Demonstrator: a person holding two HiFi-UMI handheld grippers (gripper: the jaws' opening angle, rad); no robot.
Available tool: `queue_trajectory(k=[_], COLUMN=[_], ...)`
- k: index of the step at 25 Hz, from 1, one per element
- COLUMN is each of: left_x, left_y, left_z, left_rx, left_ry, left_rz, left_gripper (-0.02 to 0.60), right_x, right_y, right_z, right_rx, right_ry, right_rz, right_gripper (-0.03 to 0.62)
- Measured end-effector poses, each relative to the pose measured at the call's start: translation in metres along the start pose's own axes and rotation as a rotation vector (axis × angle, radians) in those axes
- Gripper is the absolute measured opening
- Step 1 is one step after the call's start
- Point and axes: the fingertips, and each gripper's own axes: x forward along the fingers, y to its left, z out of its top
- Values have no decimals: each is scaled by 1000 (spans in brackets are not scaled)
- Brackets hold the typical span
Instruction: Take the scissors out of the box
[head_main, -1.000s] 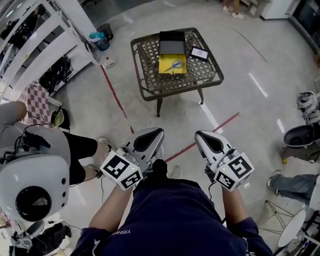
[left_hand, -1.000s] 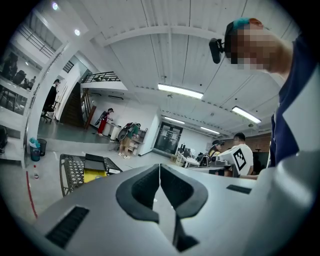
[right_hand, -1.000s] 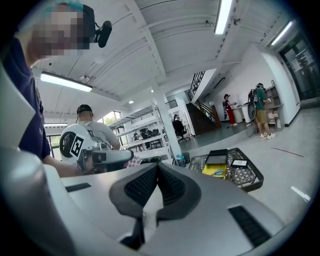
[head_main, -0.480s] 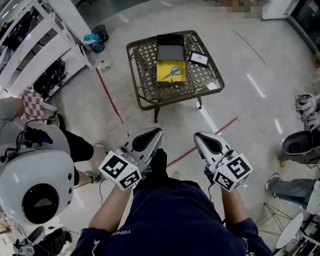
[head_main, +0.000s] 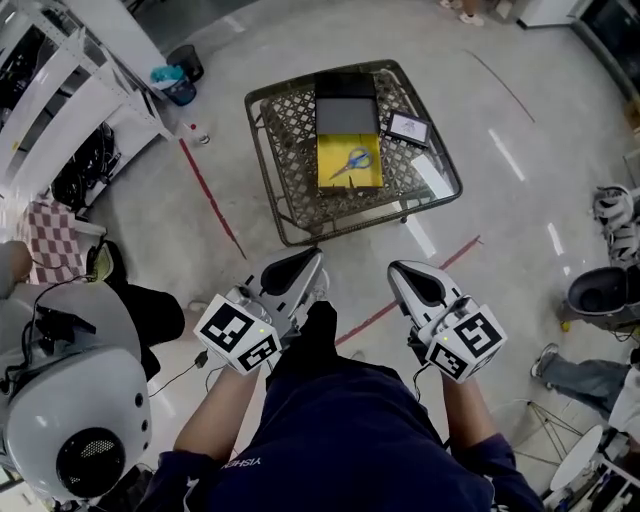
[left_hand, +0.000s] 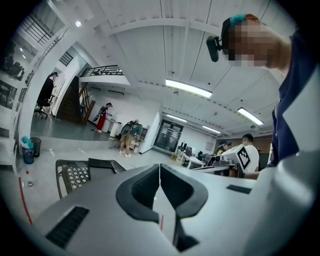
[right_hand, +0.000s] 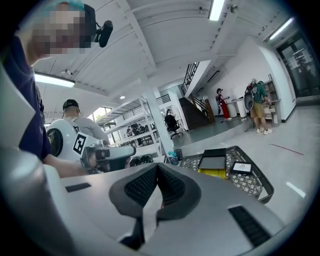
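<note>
The pale, glossy floor (head_main: 520, 120) fills most of the head view, crossed by red tape lines (head_main: 212, 200). At the left edge stands white shelving (head_main: 70, 95), with a dark bin (head_main: 180, 82) holding something teal just past its end. A large white rounded device (head_main: 70, 400) sits at the lower left.

The bench (head_main: 262, 160) is a low square piece with a dark metal frame and a lattice top, standing in the upper middle of the view, ahead of the person. The person's dark blue shirt (head_main: 350, 440) takes up the bottom of the frame, with both forearms reaching forward.

The left tool (head_main: 310, 262) and the right tool (head_main: 400, 272) are held side by side over the floor, short of the bench's near edge and touching nothing on it. Each tool's own view shows its two dark pads pressed together along a thin seam, with nothing between them: both are closed and empty.

On the middle of the bench lies the box (head_main: 333, 145), open, with a yellow lining. Its black lid (head_main: 346, 105) lies flat at its far edge, touching it. A small dark-framed card (head_main: 409, 127) rests on the lattice just beside the lid, to the right.

The scissors (head_main: 352, 162), blue-handled, lie on a slant on the yellow lining inside the box, well apart from both tools.
</note>
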Motion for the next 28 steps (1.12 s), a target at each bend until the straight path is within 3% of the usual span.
queue_trajectory(k=[15,28], left_x=[59,103], left_y=[136,191], left_z=[17,7], left_rx=[3,0], left_ry=[97,175], left_rz=[-49,-120], left_gripper=[25,26], right_x=[128,180], right_y=[-65,-103], right_z=[37,40], right_rx=[30,73], right_ry=[67,103], right_rz=[-53,-104], right_gripper=[17,17])
